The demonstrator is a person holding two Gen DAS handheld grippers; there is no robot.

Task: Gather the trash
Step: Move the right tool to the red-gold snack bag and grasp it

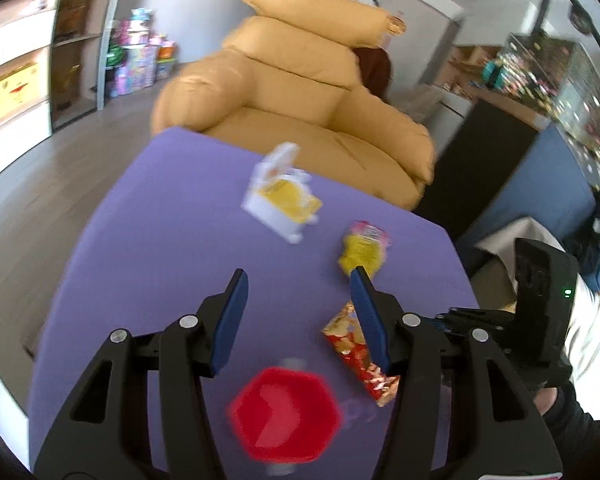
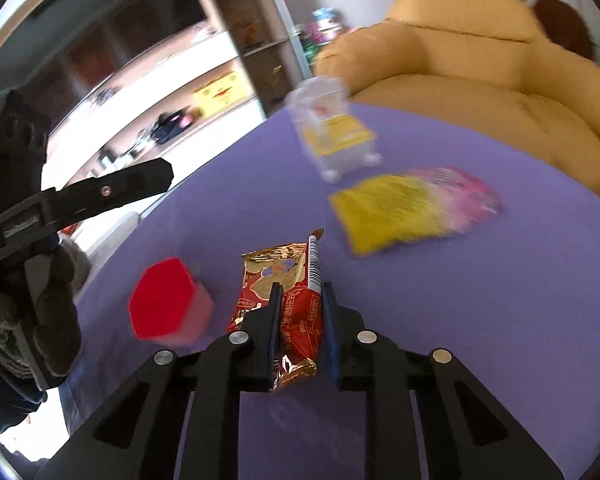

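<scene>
Purple table point(image 2: 480, 300), 2 wrappers, red-lidded jar, perhaps white basket point(image 2: 332, 140)

- Between my left gripper's point(image 1: 296, 280) spread blue pads lies bare purple tabletop point(image 1: 172, 240); the way straight ahead is free.
- A red hexagonal-lidded plastic cup point(image 1: 286, 414) stands low in that gap, near my palm.
- The crumpled yellow-and-pink wrapper point(image 1: 362, 250) sits just beyond my right-hand pad.
- The small white plastic bin with yellow contents point(image 1: 282, 196) blocks the far middle of the table.
- To the right of my right gripper point(image 2: 300, 304) the purple surface is bare.
- The tan leather armchair point(image 1: 300, 92) closes off the far edge.
</scene>
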